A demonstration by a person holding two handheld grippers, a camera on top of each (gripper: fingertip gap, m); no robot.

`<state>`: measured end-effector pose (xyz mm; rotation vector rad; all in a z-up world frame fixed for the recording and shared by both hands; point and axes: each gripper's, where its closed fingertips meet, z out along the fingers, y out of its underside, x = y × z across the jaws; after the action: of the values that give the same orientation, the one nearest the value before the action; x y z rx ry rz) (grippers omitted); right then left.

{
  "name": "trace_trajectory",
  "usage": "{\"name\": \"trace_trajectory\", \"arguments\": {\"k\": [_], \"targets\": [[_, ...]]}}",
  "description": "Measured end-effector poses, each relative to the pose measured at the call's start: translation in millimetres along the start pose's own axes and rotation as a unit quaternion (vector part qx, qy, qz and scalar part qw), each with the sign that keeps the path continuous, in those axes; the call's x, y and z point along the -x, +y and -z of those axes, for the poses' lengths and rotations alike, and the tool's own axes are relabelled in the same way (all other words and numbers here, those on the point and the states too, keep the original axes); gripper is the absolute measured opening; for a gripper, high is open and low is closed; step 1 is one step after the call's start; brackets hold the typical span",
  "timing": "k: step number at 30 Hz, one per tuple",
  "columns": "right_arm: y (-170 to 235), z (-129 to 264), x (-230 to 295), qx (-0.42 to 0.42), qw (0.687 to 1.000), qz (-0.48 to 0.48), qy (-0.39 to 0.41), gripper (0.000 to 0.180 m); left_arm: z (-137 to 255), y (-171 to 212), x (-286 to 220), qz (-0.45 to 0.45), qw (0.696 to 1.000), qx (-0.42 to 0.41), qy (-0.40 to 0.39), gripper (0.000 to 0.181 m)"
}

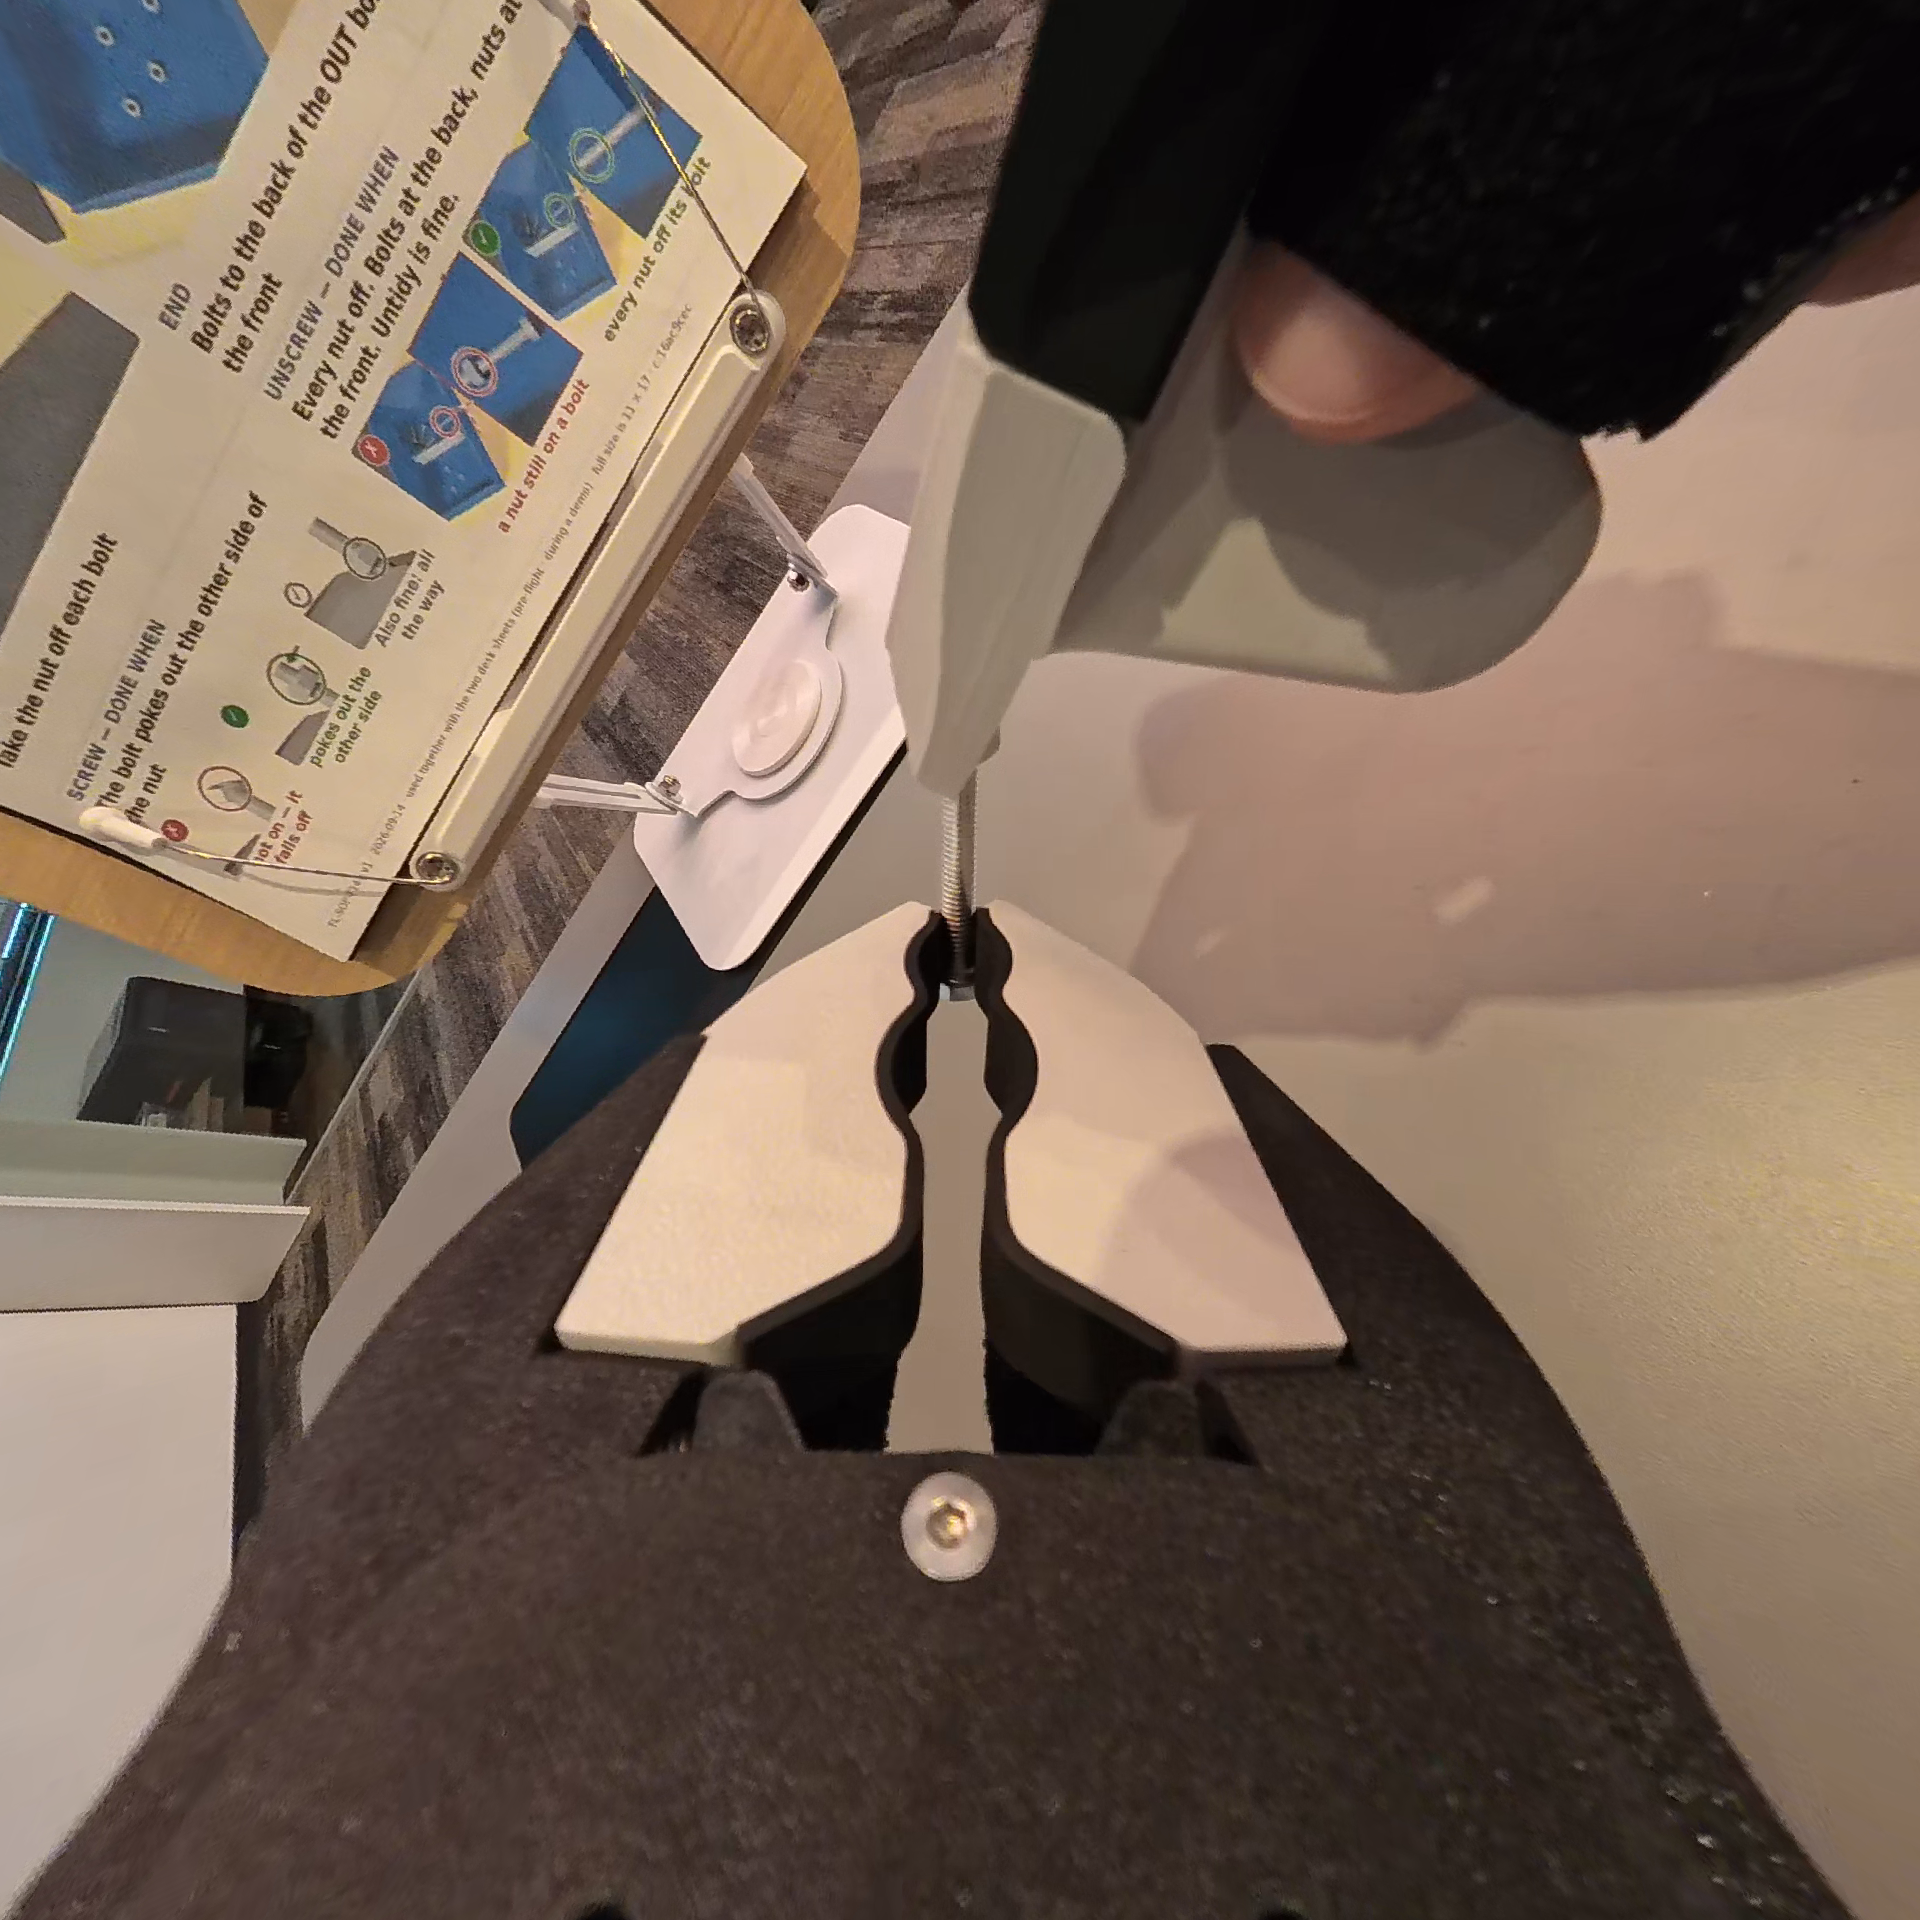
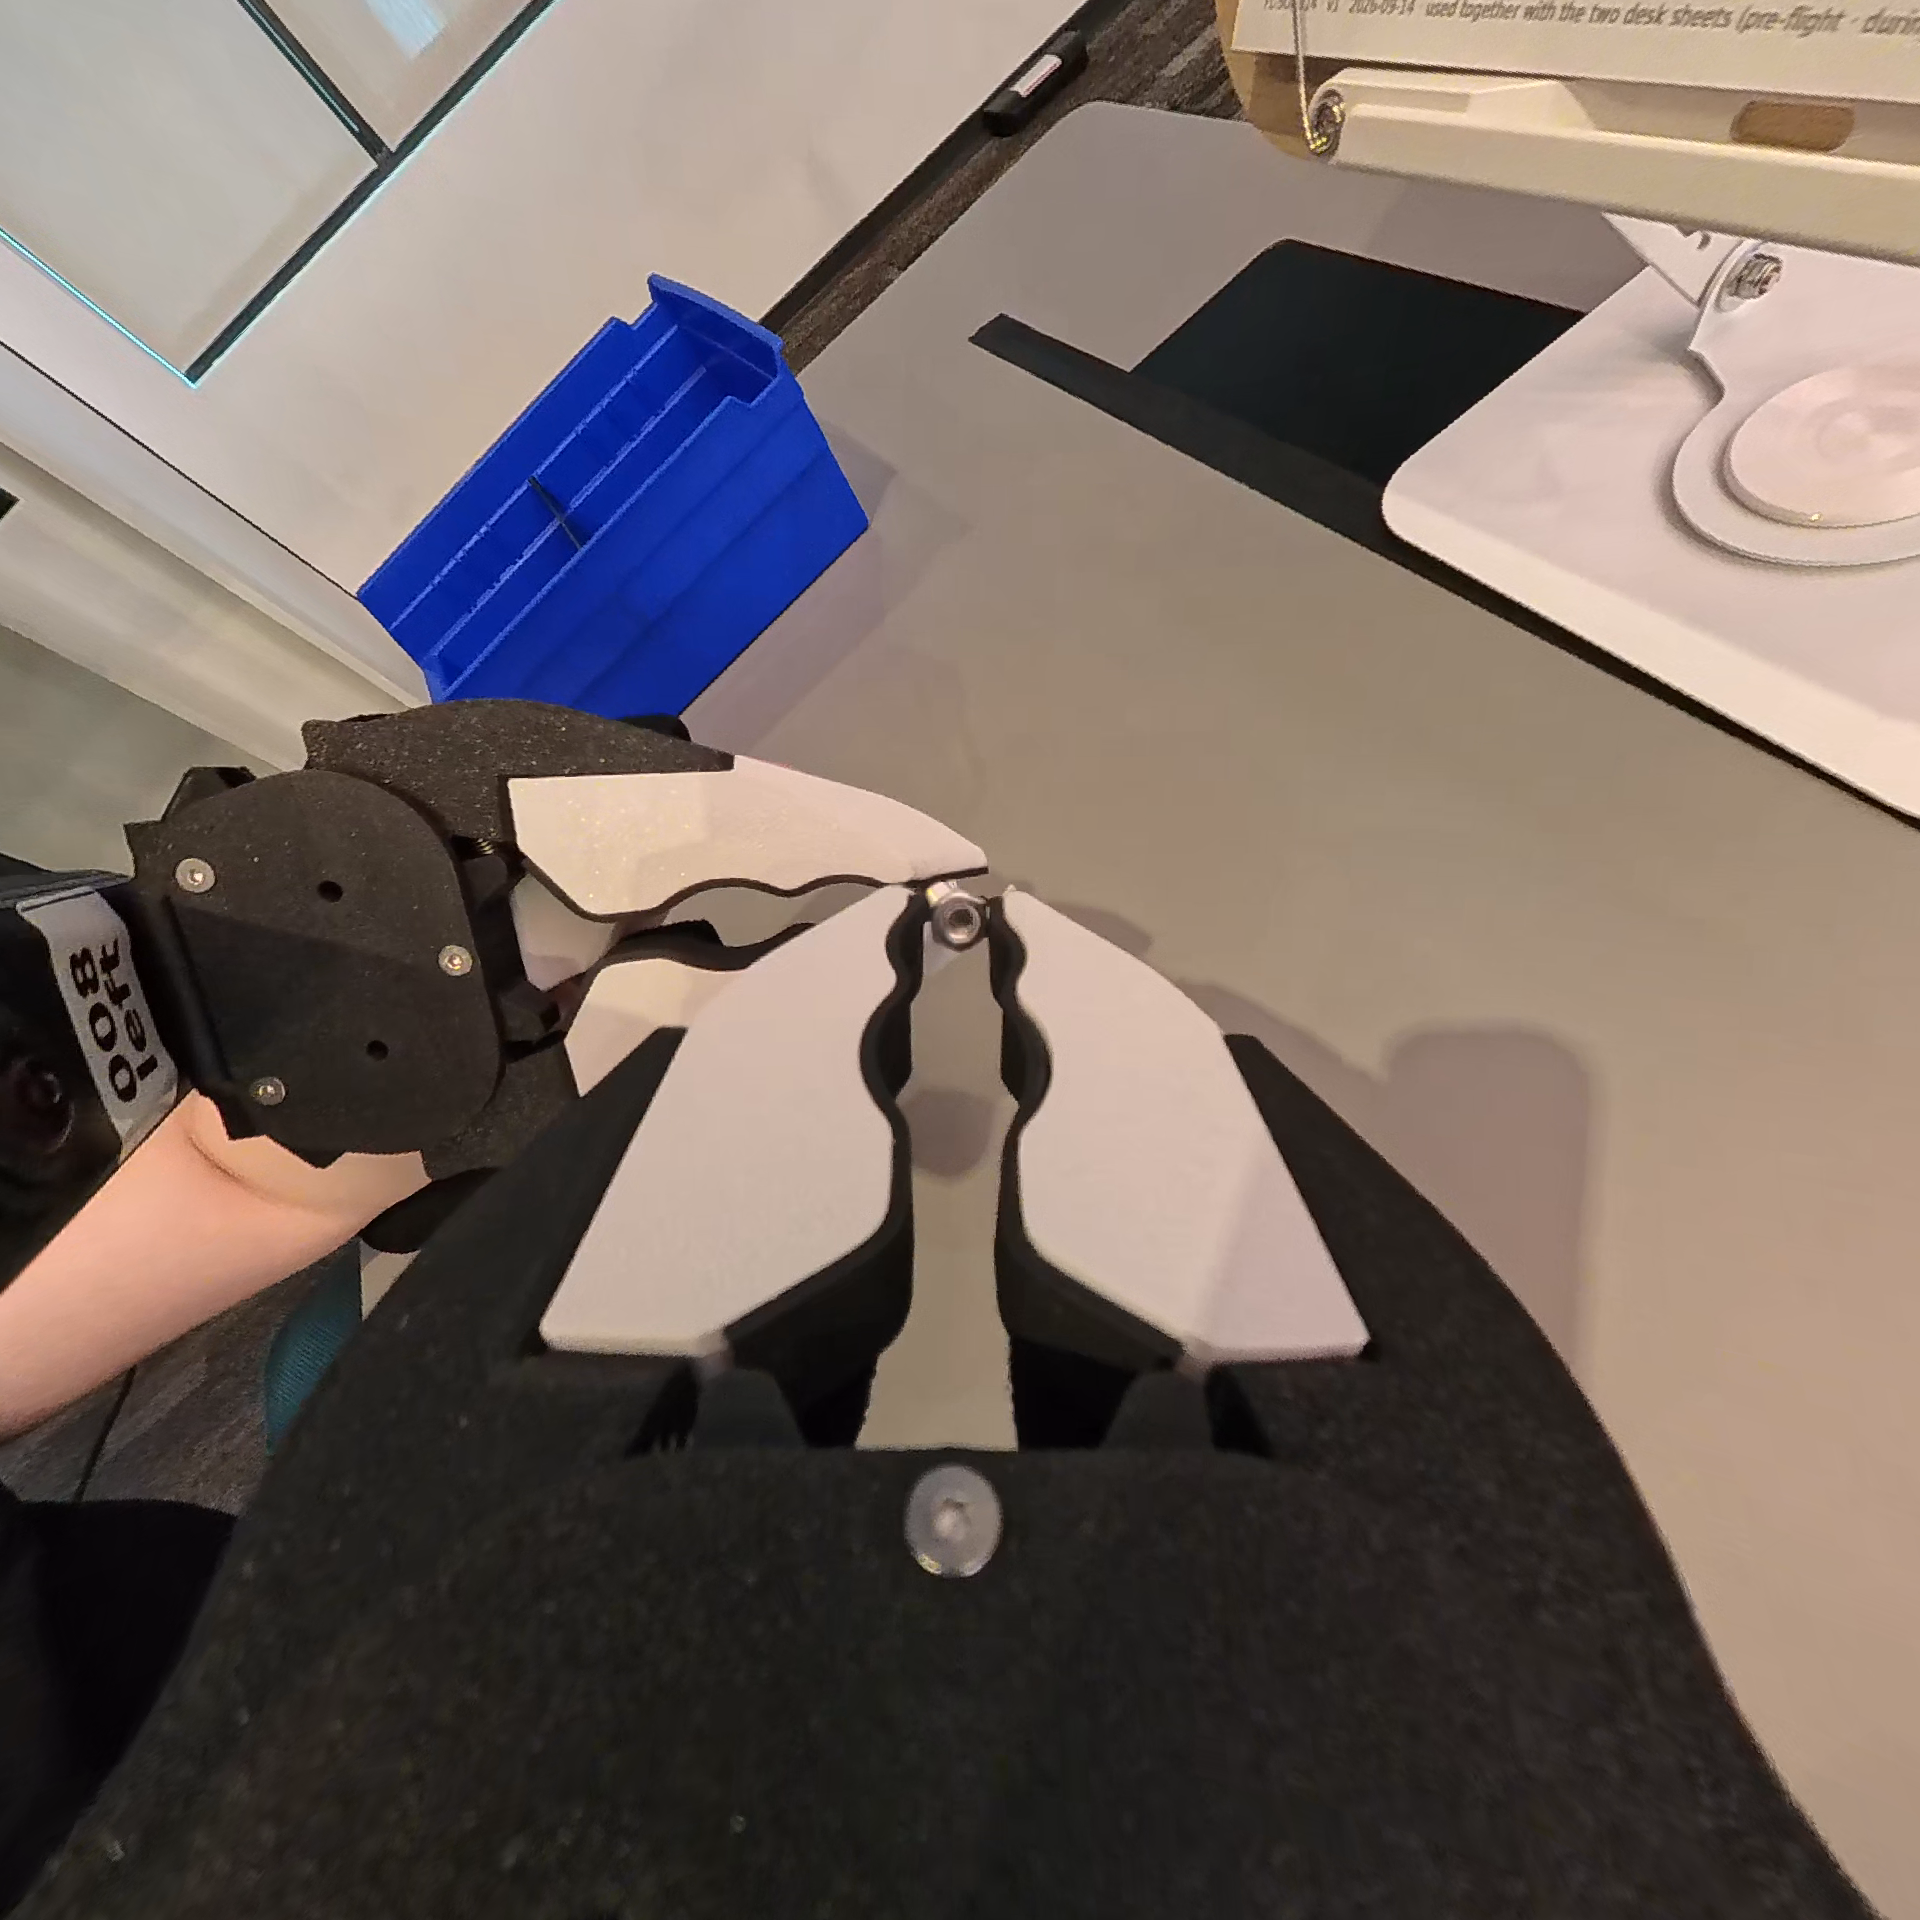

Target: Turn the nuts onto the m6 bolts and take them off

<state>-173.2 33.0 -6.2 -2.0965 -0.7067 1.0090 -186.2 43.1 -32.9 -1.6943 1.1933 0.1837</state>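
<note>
Your left gripper point(image 1: 954, 940) has its jaws clamped on the bolt point(image 1: 964, 847) at the head end, threaded shank sticking fwd into your right gripper point(image 1: 961, 753). From the right wrist view, your right gripper's point(image 2: 957, 914) jaws pinch the nut point(image 2: 957, 923) at the tips (bore facing the cam), w/ the left gripper point(image 2: 935, 868) meeting it from the side. Both sit above the desk point(image 2: 1299, 831); blue bin point(image 2: 623, 520) lies well apart, near the desk edge.
</note>
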Motion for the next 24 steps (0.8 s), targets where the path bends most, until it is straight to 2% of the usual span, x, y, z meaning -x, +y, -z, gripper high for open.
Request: {"name": "trace_trajectory", "arguments": {"k": [10, 17, 19, 21, 24], "targets": [[1.4, -1.3, -1.7, 0.008, 1.000, 0.016, 0.015, 0.014, 0.5, -0.3, -0.9, 0.002, 1.000, -0.002, 0.008, 0.005], [-5.3, 5.5, -2.0, -0.004, 0.999, 0.044, 0.029, 0.024, 1.2, -0.9, -2.3, 0.013, 1.000, -0.008, 0.023, 0.005], [-13.5, 14.2, 8.6, -0.020, 0.996, 0.086, 0.007, 0.030, 2.2, -2.3, -5.0, 0.021, 0.999, -0.016, 0.043, 0.005], [-12.4, 26.4, 25.5, -0.010, 0.985, 0.170, -0.026, 0.030, 4.5, -5.1, -11.1, 0.024, 0.996, -0.031, 0.080, 0.005], [-2.6, 42.9, 30.0, 0.010, 0.947, 0.321, -0.001, 0.030, 10.0, -7.8, -21.6, 0.031, 0.988, -0.049, 0.142, 0.005]]}}
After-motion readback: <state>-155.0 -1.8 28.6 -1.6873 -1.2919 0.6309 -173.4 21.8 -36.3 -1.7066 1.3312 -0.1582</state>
